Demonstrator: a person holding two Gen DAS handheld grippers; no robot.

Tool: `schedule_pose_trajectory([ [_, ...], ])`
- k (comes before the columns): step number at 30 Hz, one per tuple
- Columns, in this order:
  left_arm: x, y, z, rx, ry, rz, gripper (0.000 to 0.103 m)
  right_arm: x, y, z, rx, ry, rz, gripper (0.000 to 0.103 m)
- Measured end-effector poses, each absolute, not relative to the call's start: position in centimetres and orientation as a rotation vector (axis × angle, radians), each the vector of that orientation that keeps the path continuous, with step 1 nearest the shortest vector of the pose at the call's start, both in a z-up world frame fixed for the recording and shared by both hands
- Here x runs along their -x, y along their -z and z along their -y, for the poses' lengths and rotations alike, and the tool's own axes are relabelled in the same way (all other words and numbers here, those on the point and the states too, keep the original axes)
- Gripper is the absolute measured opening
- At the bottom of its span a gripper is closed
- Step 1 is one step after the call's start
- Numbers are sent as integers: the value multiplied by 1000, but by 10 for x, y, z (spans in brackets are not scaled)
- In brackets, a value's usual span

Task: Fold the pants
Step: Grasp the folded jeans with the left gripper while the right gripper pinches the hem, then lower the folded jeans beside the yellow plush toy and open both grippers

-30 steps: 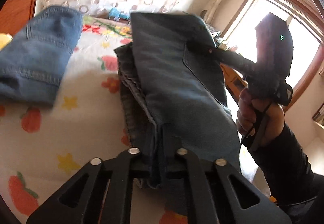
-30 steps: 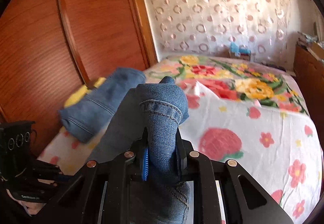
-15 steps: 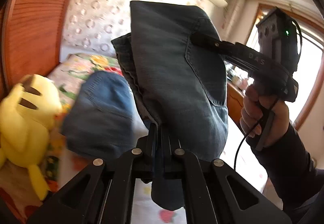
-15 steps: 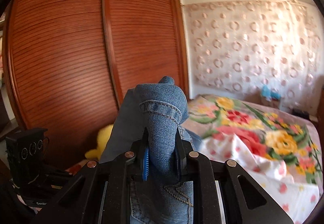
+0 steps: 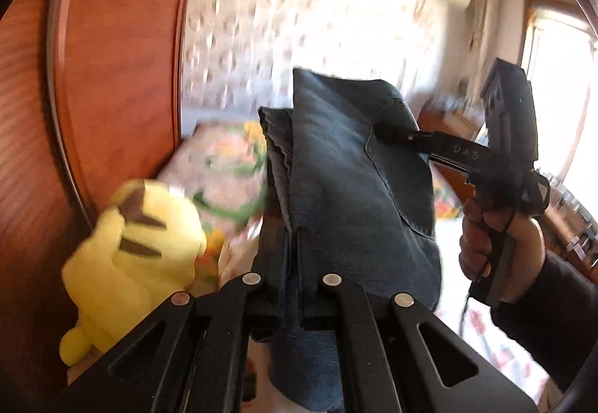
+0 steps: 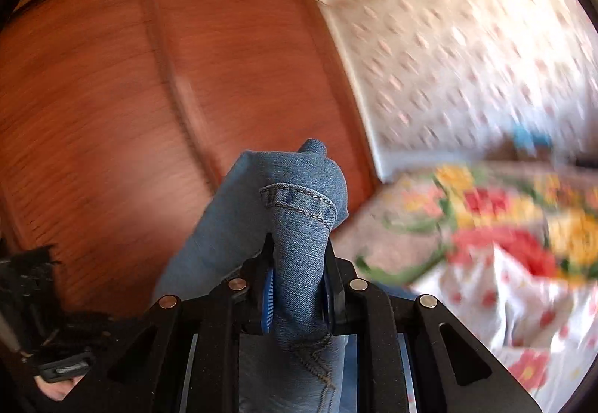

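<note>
Both views are motion-blurred. The reddish-brown slatted wooden wardrobe (image 6: 130, 106), the patterned white curtain (image 5: 299, 24) and the flower-printed bedspread (image 6: 504, 226) show no sharp detail. The lower end of the folded blue denim pants (image 5: 347, 196) is cut off behind the gripper bodies in both views.

The left gripper (image 5: 293, 244) is clenched on a thin edge of the pants. The right gripper (image 6: 299, 256) is clamped on a thick rolled bundle of denim, its jaws held apart by the cloth. The pants hang in the air between the two, above the bed.

A second ago the pants were low over the bedspread beside a second folded pair. Now they are raised, the views face the wardrobe, and a yellow plush toy (image 5: 130, 256) shows at lower left.
</note>
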State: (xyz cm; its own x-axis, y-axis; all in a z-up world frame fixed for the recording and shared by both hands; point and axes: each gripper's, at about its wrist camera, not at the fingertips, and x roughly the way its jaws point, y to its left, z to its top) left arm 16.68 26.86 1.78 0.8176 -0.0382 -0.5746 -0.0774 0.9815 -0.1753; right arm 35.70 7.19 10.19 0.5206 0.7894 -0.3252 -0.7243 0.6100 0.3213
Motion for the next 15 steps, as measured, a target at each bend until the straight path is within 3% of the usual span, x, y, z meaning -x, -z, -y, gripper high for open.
schedule_pose_trajectory([
  [4, -198, 20, -265, 172, -54, -703, 5, -414, -30, -79, -61, -764, -675, 36],
  [7, -194, 17, -266, 174, -50, -682, 5, -422, -30, -63, -36, -737, -682, 61],
  [12, -180, 0, -266, 165, -75, -641, 6, -400, -56, -62, 47, -686, -609, 64],
  [15, -170, -14, -258, 141, -86, -623, 18, -377, -64, -52, 56, -677, -610, 64],
])
